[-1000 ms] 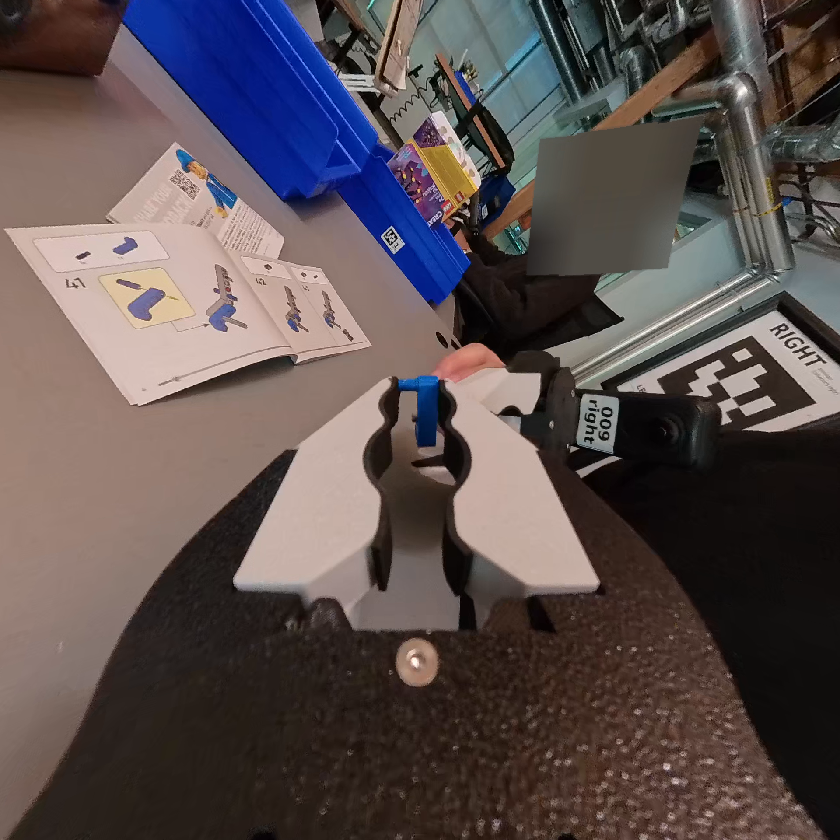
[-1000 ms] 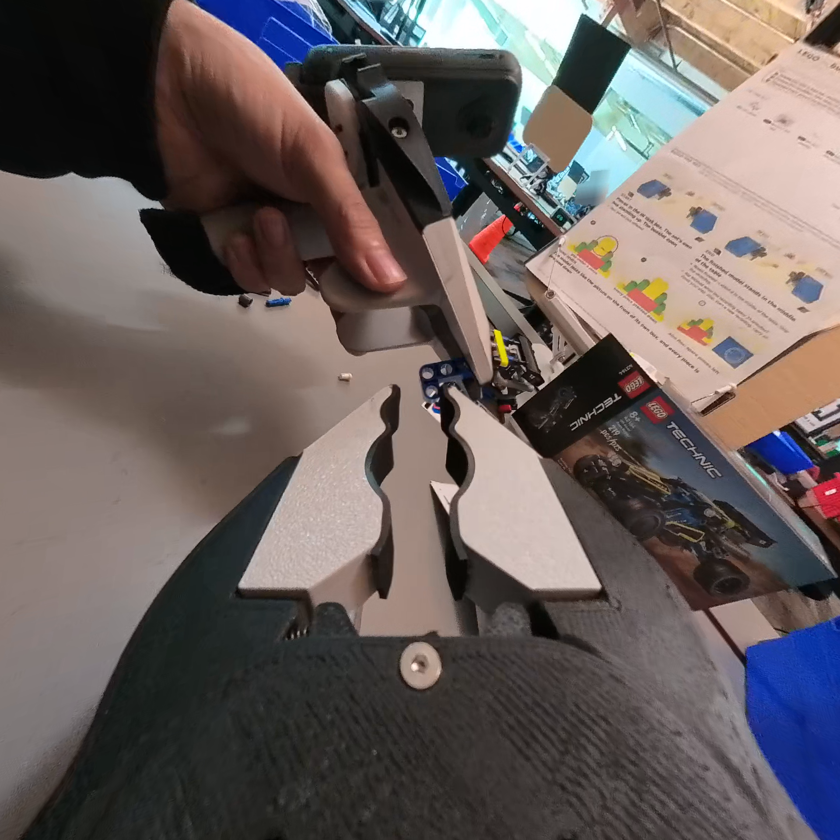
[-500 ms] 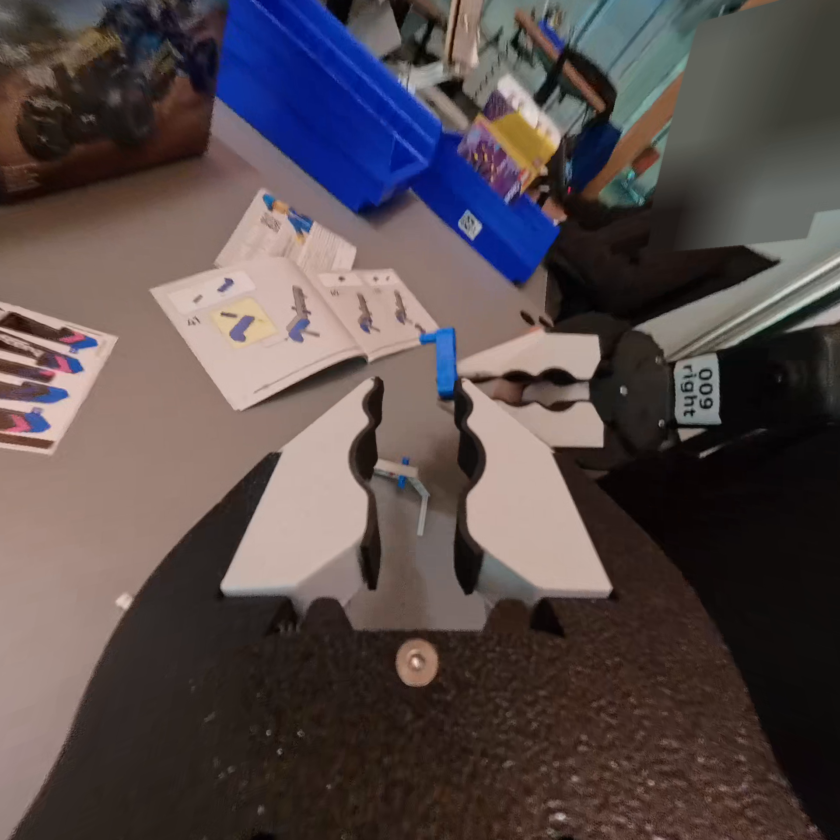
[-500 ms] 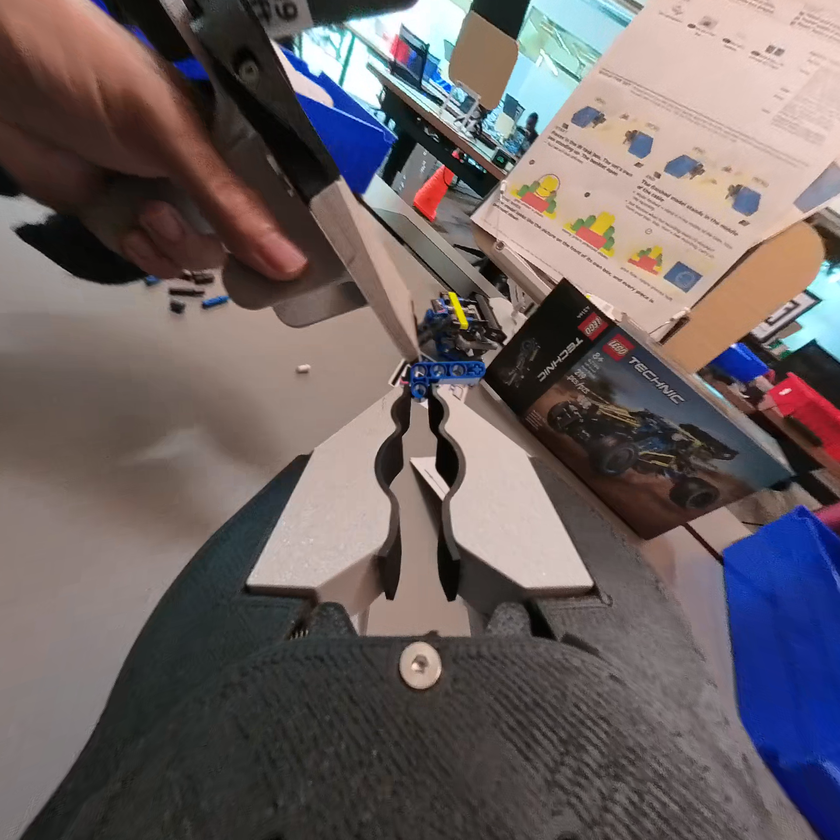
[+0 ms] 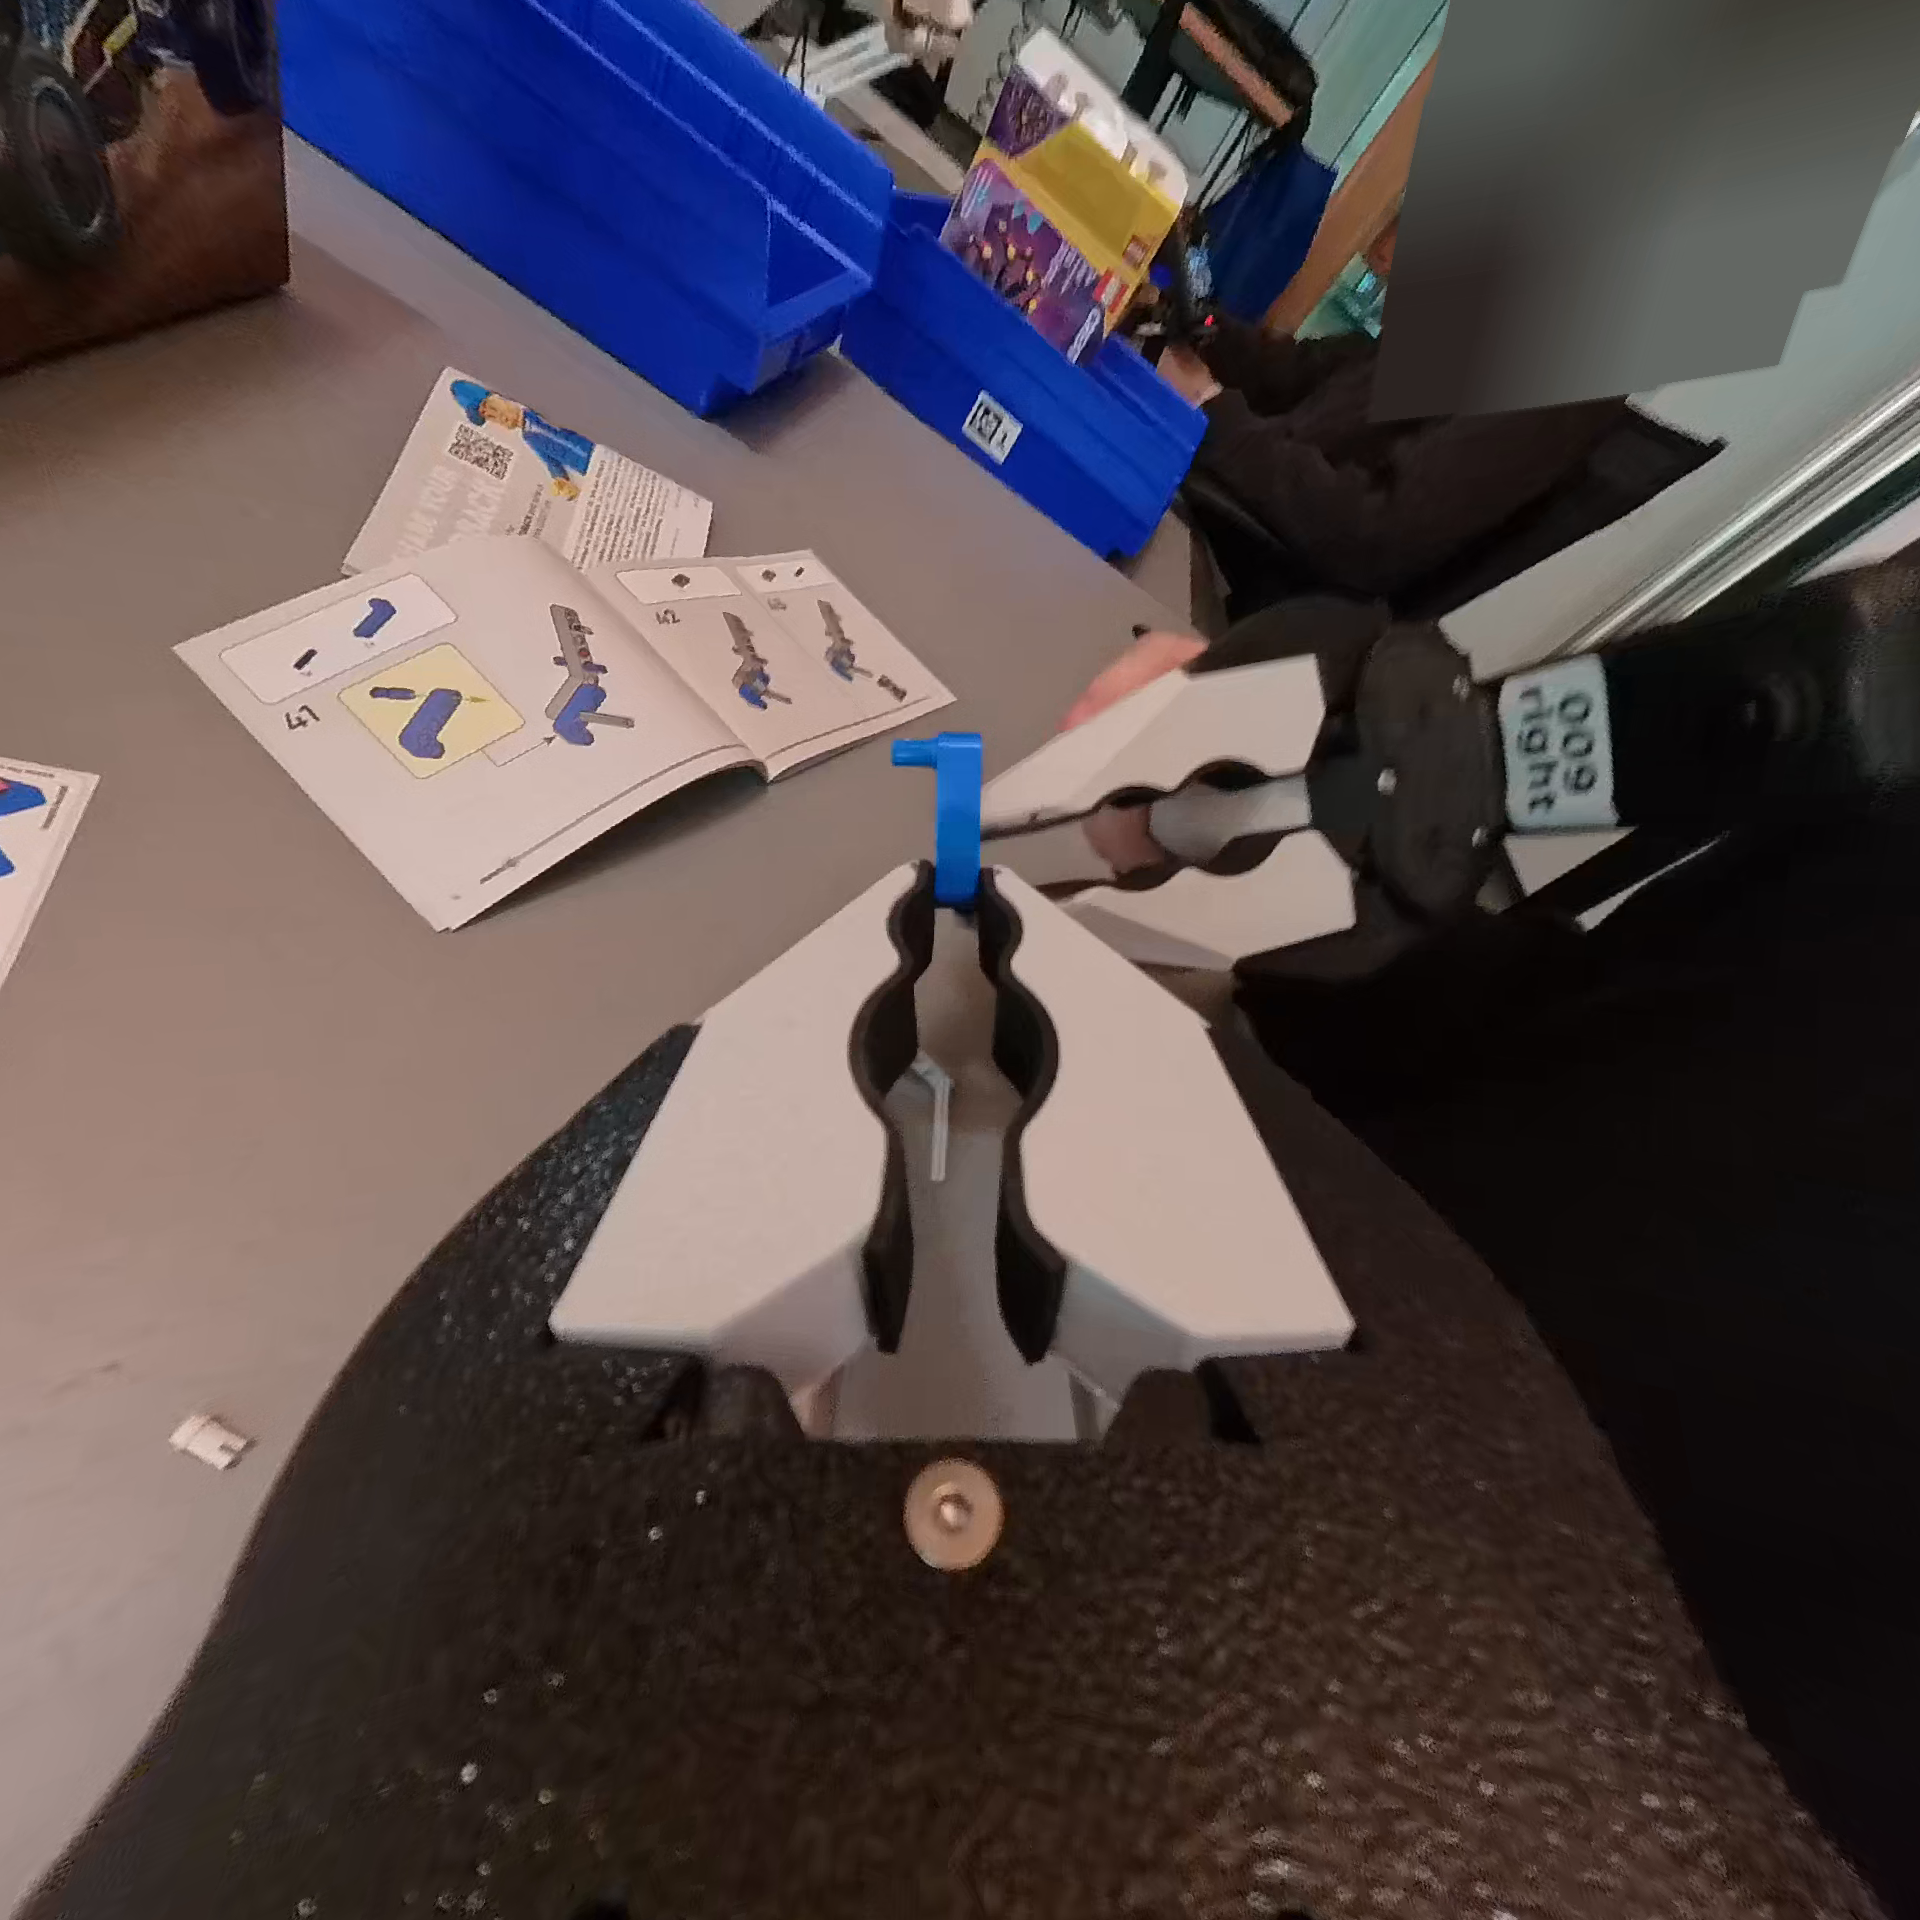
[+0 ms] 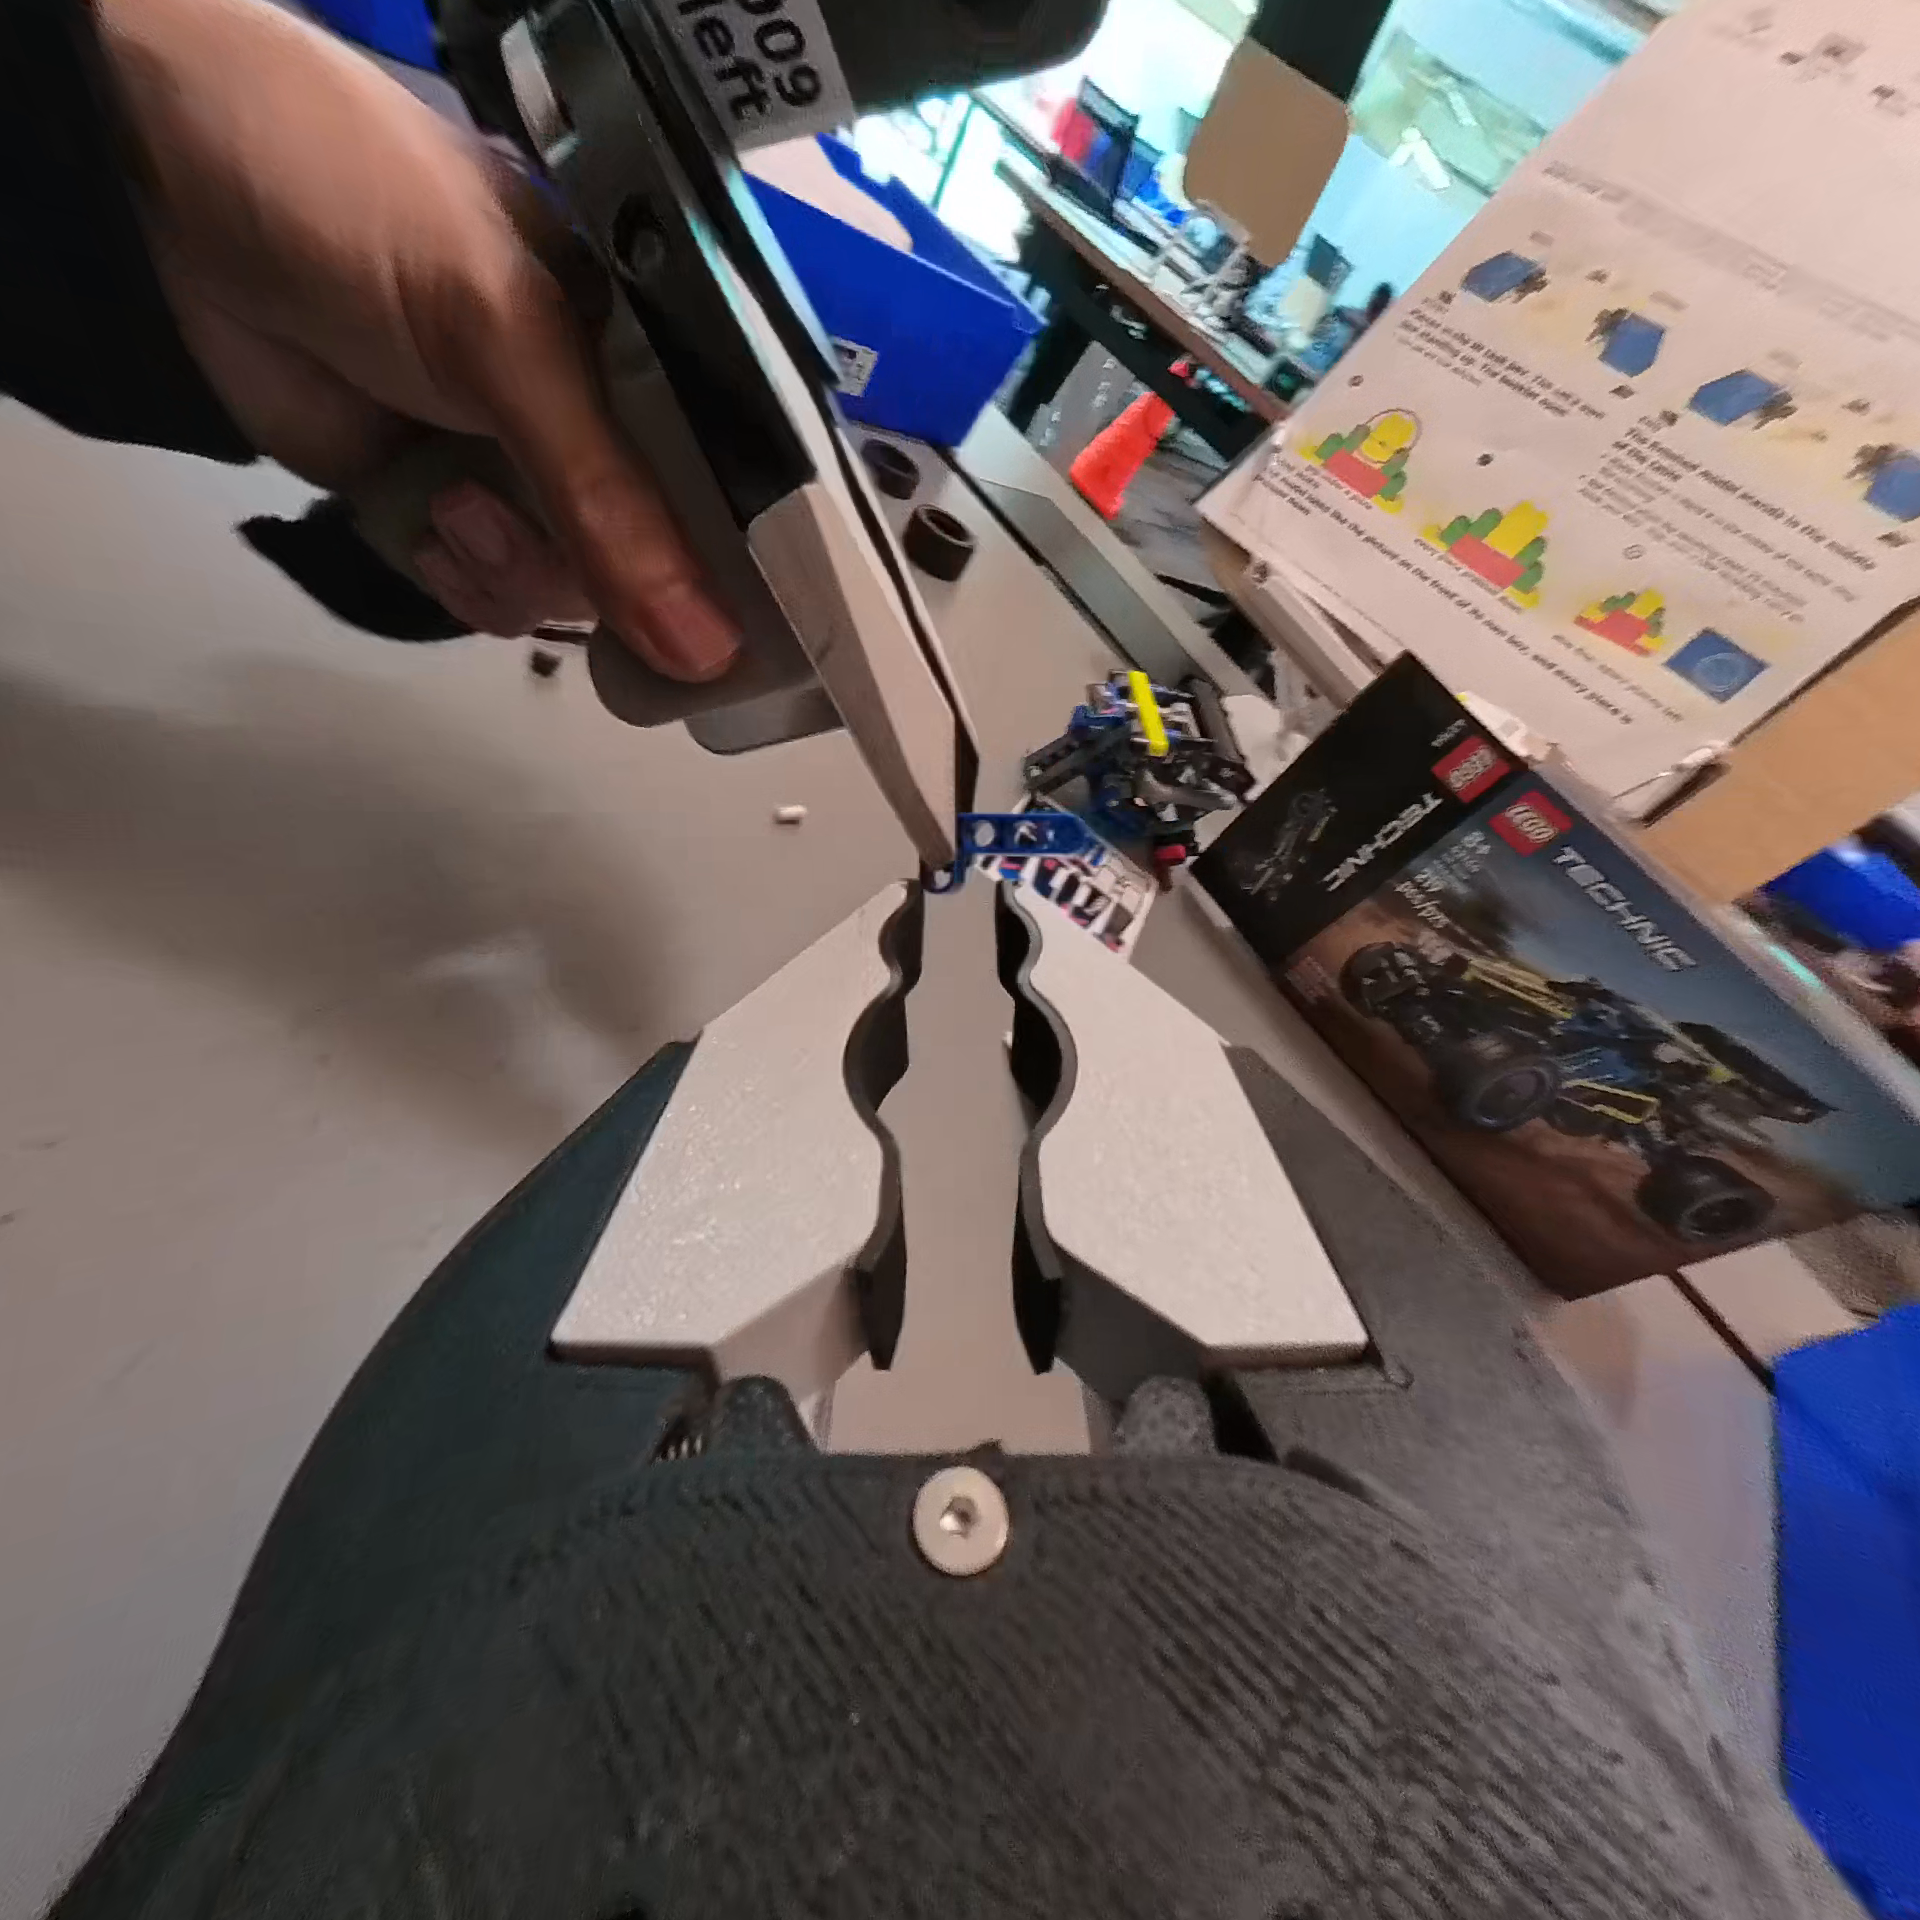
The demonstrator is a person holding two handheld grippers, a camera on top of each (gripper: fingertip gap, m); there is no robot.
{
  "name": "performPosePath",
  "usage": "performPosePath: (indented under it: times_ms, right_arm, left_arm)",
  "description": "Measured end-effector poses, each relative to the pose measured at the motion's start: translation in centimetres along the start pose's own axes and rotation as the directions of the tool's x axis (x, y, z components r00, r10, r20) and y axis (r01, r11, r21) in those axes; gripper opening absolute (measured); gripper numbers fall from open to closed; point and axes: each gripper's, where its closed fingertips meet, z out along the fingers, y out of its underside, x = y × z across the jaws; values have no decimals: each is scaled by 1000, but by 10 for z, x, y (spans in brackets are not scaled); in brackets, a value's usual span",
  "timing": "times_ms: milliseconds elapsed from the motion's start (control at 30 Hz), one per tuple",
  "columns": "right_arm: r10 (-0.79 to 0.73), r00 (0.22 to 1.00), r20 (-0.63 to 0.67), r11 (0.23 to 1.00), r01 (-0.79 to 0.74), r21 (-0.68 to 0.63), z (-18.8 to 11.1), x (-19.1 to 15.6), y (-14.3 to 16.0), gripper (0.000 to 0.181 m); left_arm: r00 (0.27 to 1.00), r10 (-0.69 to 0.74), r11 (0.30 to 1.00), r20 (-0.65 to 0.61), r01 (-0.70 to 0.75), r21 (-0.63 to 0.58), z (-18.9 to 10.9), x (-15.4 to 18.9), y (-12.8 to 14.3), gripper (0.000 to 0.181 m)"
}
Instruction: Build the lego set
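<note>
Beam (image 5: 956,821), blue, stands up from your left gripper (image 5: 954,902), whose jaws pinch only its lower end, probably so the holes stay free. Your right gripper (image 6: 961,899) waits beside it, jaws slightly apart, holding nothing. Beyond lies the open booklet (image 5: 499,707).

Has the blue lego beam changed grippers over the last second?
Yes. The blue beam, passed to the right gripper, is back in the left gripper, upright before the instruction booklet.
</note>
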Motion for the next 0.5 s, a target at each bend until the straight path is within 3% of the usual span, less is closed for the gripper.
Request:
performPosePath:
  times_ms: [133, 233, 400, 500]
  right_arm:
    - [109, 990, 89, 993, -113, 39, -20, 6, -1, 13]
    - [176, 962, 207, 984, -177, -13, -32, -1, 7, 15]
    - [132, 953, 273, 971, -68, -230, -49, -14, 45, 17]
    - [158, 942, 297, 962, -78, -263, -59, -17, 59, 23]
  left_arm:
    - [994, 104, 987, 43, -98, -129, 0, -4, 18, 5]
    - [975, 215, 943, 63, -191, -273, 4, -4, 36, 5]
    - [941, 337, 840, 19, -292, -457, 11, 6, 66, 5]
    - [923, 385, 779, -8, -329, -533, 9, 9, 82, 4]
